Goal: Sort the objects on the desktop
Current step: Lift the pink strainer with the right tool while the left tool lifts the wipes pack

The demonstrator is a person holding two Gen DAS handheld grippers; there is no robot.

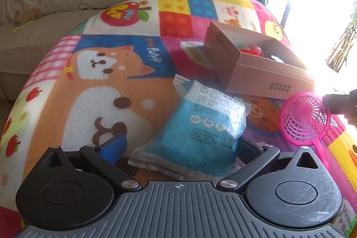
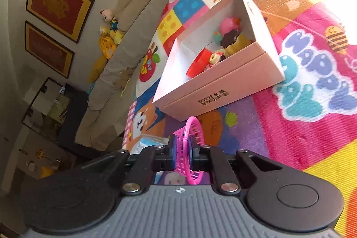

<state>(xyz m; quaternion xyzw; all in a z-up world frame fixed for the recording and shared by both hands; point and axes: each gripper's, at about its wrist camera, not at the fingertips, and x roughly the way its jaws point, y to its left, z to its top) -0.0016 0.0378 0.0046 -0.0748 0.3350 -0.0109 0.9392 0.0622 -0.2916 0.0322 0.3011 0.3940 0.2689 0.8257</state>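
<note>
Left gripper low in the frame, fingers spread wide, straddling a blue packet flat on the cartoon mat. Right gripper bottom centre, fingers pinched tight on the rim of a pink toy net, held on edge. Same net at right of the left view, lifted off the mat. Open pink box just beyond, mid-frame, toys inside.

Glare's washing out the pink box's far corner on my left view, and its wall hides most of the toys inside.
</note>
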